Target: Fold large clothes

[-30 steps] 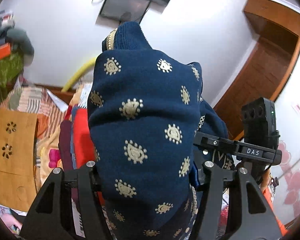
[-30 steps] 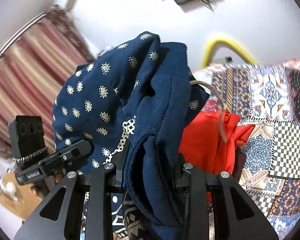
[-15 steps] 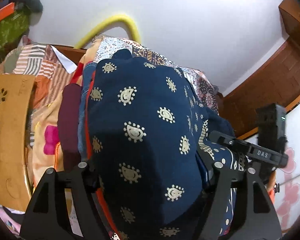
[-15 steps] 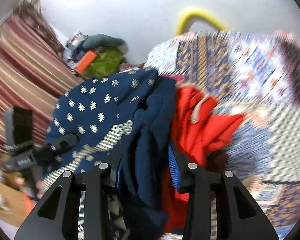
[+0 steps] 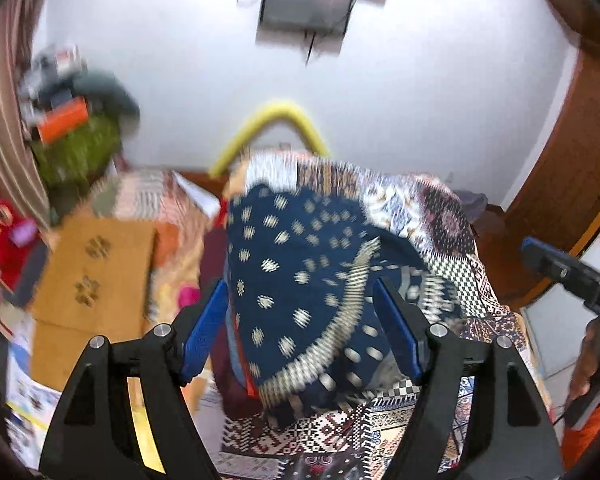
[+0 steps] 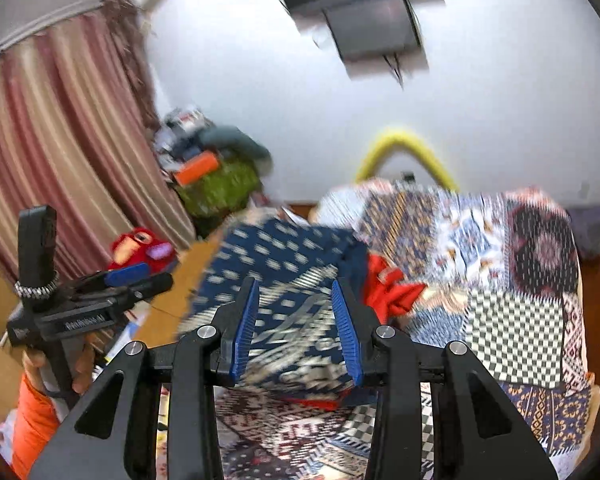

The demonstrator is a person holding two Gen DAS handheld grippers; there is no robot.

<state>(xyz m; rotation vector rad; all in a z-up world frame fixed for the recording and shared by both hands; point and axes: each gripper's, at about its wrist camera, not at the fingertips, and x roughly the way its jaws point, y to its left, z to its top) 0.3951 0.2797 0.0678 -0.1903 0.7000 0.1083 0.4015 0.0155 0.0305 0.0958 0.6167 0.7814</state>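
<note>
Navy printed garment (image 5: pixel 300 280) is lying folded on top of the clothes pile, on the patchwork bedspread (image 5: pixel 440 216). It's sitting dead ahead at 12 o'clock of both grippers, beyond the tips, not between the pads. Its long axis is running roughly 12-to-6 in the left view.

Left gripper (image 5: pixel 300 328) is standing wide open after just opening further, holding nothing; blue pads clear of the cloth. Right gripper (image 6: pixel 296 320) is standing partly open, jaws also just opened, empty as well. A red garment (image 6: pixel 388 288) is poking out at 2 o'clock of the right jaws.

Neither gripper looks clearly nearer. Frames are motion-blurred. My read: the fold is placed, and both hands are free for the next piece.
</note>
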